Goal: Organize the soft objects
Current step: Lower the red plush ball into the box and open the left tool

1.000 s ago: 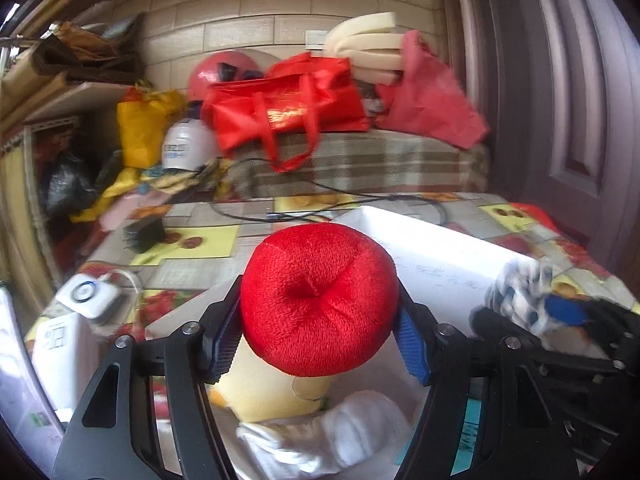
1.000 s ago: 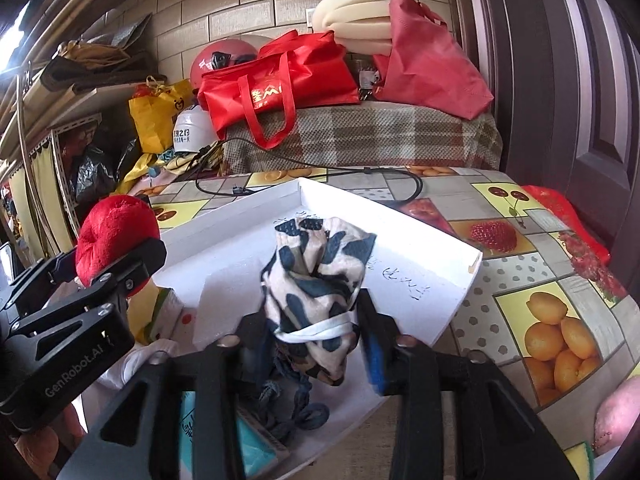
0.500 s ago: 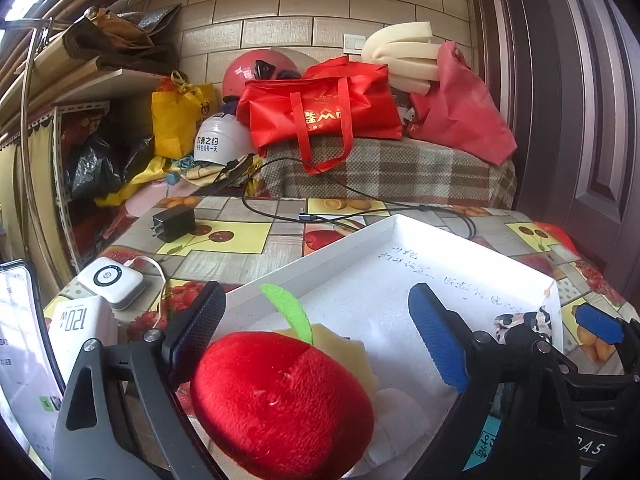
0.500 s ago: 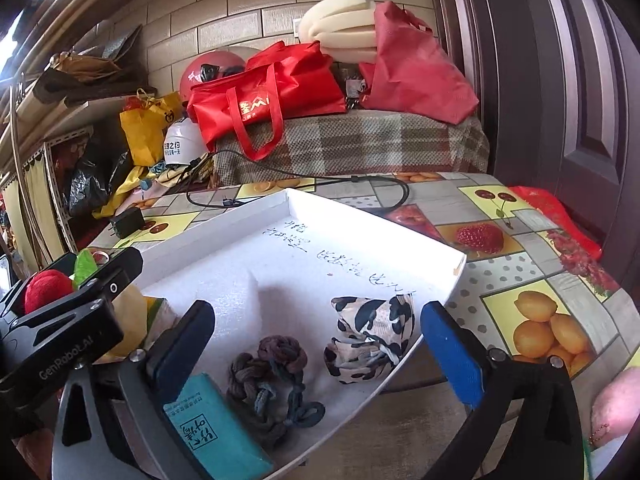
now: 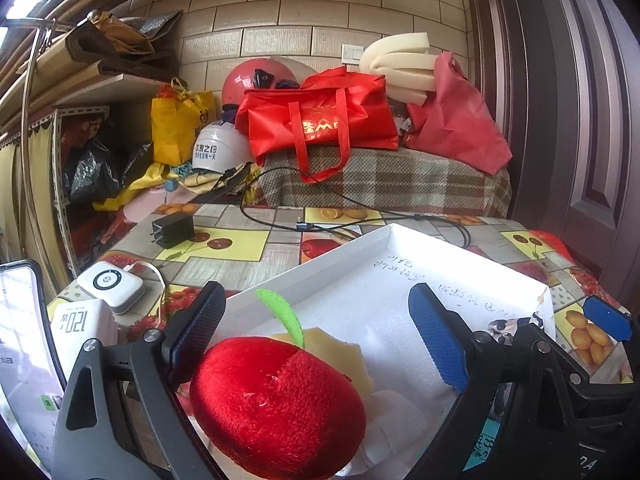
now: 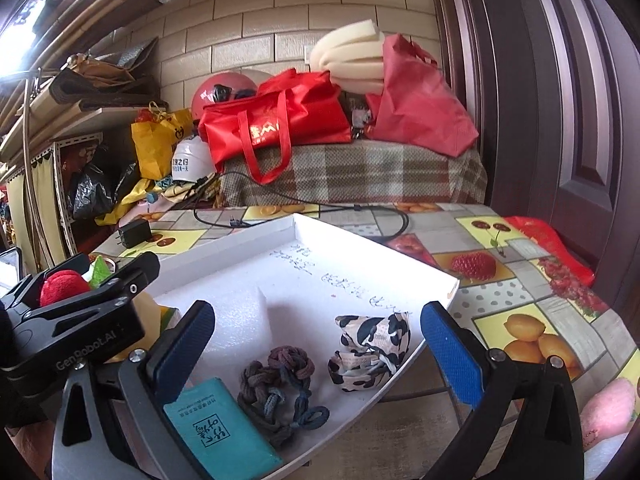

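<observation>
Fruit-print surface [image 6: 520, 272] held white tray [image 6: 360, 248]; both claws, left [image 5: 316, 332] & right [image 6: 316, 344], gaped wide, empty; plush apple [image 5: 276, 404] lower center.

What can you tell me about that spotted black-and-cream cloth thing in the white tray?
The spotted cloth bundle looks like soft printed fabric, cream with black blotches, scrunched into a loose crumpled lump with a pale band showing near its lower edge. It lies on the floor of the white tray, close to the tray's near right rim, beside a dark braided rope. The right gripper is open around it without touching it.
</observation>
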The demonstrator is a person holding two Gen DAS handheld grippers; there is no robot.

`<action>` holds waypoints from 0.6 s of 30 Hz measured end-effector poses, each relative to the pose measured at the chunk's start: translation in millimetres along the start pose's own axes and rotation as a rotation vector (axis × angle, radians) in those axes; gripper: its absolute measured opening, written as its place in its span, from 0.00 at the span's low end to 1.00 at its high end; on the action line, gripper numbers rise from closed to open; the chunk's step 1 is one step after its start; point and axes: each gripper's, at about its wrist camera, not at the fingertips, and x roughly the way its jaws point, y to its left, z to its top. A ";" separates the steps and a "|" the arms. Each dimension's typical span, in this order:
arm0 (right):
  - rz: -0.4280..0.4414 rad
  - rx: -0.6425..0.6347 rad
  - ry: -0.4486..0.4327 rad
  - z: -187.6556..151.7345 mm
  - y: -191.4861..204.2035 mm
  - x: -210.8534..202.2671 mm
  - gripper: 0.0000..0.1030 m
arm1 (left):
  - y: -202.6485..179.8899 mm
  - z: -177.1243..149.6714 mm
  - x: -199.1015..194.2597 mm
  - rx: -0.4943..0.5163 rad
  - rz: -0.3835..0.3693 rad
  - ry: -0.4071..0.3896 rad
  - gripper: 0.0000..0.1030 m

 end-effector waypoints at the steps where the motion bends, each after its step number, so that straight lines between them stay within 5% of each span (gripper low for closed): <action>1: 0.000 0.000 -0.002 -0.3 -0.6 -0.7 1.00 | -1.1 -0.1 -1.5 0.004 0.001 -0.008 0.91; 18: 0.023 -0.078 -0.024 -20.8 -0.7 -54.6 1.00 | -14.8 -11.4 -38.5 0.055 -0.044 -0.035 0.91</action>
